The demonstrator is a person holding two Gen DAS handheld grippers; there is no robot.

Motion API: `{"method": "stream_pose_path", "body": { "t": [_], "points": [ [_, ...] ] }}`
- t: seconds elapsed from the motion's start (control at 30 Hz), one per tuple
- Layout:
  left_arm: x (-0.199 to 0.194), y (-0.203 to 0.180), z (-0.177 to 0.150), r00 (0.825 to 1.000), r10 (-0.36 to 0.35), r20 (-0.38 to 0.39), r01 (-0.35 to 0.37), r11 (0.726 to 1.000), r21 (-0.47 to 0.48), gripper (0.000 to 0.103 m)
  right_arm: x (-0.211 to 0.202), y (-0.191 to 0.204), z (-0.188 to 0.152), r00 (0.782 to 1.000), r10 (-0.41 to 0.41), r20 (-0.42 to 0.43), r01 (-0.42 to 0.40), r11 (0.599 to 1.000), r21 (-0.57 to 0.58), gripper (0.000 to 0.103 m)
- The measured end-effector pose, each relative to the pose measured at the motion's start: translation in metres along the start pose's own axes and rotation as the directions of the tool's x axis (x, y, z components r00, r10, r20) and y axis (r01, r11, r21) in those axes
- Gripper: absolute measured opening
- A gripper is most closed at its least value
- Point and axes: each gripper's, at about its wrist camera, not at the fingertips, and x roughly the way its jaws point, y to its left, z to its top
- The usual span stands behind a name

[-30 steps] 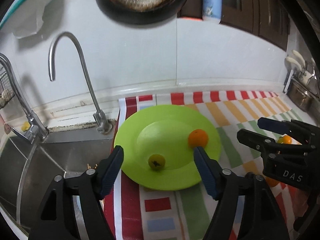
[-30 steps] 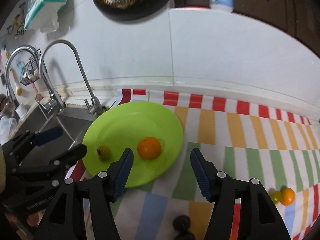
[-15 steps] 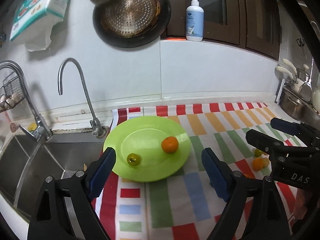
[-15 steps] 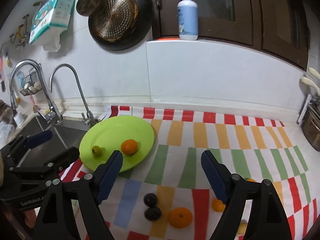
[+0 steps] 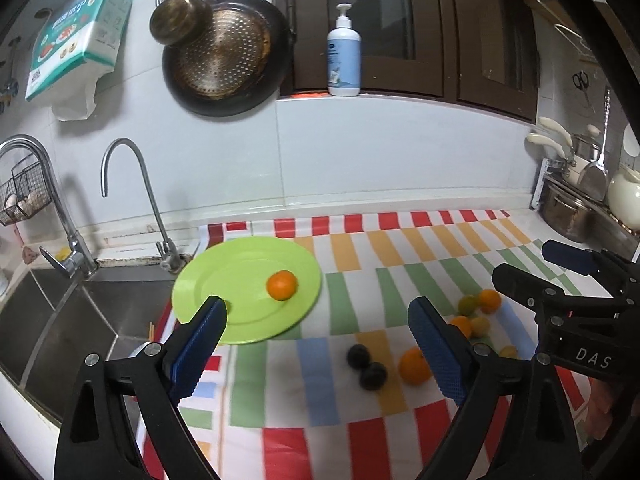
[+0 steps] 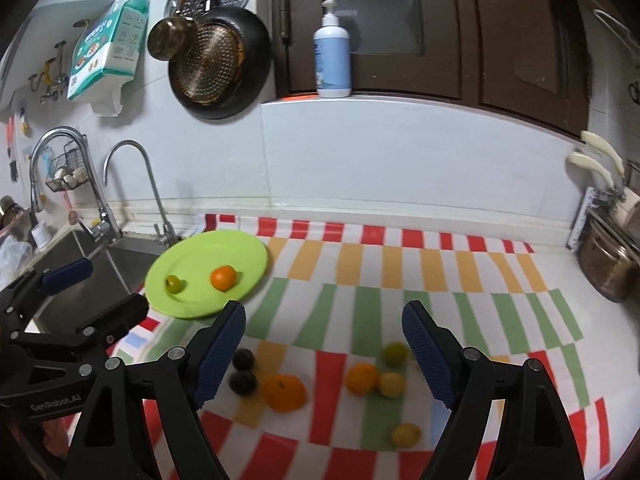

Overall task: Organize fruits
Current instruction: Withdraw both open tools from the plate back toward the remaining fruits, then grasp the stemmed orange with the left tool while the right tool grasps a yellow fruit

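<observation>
A lime-green plate (image 5: 240, 268) (image 6: 192, 256) sits on the striped cloth beside the sink. On it lie an orange (image 5: 281, 285) (image 6: 223, 277) and a small green fruit (image 6: 173, 283). Loose on the cloth lie two dark plums (image 5: 366, 366) (image 6: 243, 372), a big orange (image 5: 416, 366) (image 6: 284, 392), and several small orange and yellow-green fruits (image 5: 478, 304) (image 6: 376, 376). My left gripper (image 5: 320, 352) (image 6: 80, 288) is open and empty, above the cloth in front of the plate. My right gripper (image 6: 324, 352) (image 5: 556, 264) is open and empty, above the loose fruit.
A steel sink (image 5: 60, 312) with two taps (image 5: 132, 200) lies left of the plate. A pot and utensil rack (image 5: 572, 208) stand at the right. A pan (image 5: 224, 52) and soap bottle (image 5: 343, 56) are on the back wall. The striped cloth (image 5: 360, 248) covers the counter.
Both grippers have pulled back and up from the plate. The plate now looks smaller and farther, and the loose fruit on the cloth has come into view.
</observation>
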Motion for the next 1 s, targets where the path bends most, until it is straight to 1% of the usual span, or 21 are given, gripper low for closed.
{"method": "stream_pose_path", "body": {
  "t": [0.17, 0.3, 0.43, 0.6, 0.73, 0.87, 0.9, 0.93, 1.0],
  "points": [
    [0.001, -0.02, -0.01, 1.0, -0.013, -0.013, 0.014, 1.0, 0.015, 0.093, -0.007, -0.017, -0.014, 1.0, -0.028, -0.007, 0.028, 1.0, -0.005, 0.081],
    [0.007, -0.031, -0.019, 0.999, -0.029, -0.041, 0.03, 0.999, 0.024, 0.093, -0.008, -0.03, -0.027, 0.999, -0.043, -0.031, 0.043, 0.999, 0.008, 0.081],
    [0.014, -0.044, -0.028, 0.997, -0.04, -0.063, 0.043, 0.998, 0.049, 0.093, -0.004, -0.04, -0.039, 0.996, -0.048, -0.072, 0.05, 0.998, 0.024, 0.081],
    [0.027, -0.054, -0.04, 0.992, -0.075, -0.099, 0.081, 0.995, 0.057, 0.092, 0.004, -0.05, -0.056, 0.991, -0.051, -0.126, 0.057, 0.997, 0.045, 0.081],
    [0.039, -0.06, -0.048, 0.987, -0.099, -0.129, 0.108, 0.992, 0.065, 0.088, 0.011, -0.056, -0.067, 0.984, -0.061, -0.167, 0.071, 0.996, 0.05, 0.081],
    [0.052, -0.065, -0.056, 0.977, -0.131, -0.166, 0.144, 0.987, 0.066, 0.079, 0.017, -0.06, -0.077, 0.978, -0.066, -0.2, 0.079, 0.995, 0.059, 0.081],
    [0.055, -0.066, -0.057, 0.975, -0.137, -0.173, 0.151, 0.986, 0.068, 0.078, 0.019, -0.061, -0.079, 0.976, -0.067, -0.208, 0.081, 0.995, 0.061, 0.08],
    [0.058, -0.068, -0.059, 0.973, -0.143, -0.18, 0.158, 0.985, 0.073, 0.075, 0.021, -0.061, -0.081, 0.974, -0.07, -0.215, 0.085, 0.994, 0.062, 0.08],
    [0.063, -0.071, -0.062, 0.97, -0.151, -0.192, 0.17, 0.982, 0.083, 0.071, 0.025, -0.062, -0.086, 0.97, -0.066, -0.233, 0.084, 0.994, 0.067, 0.074]
  ]
}}
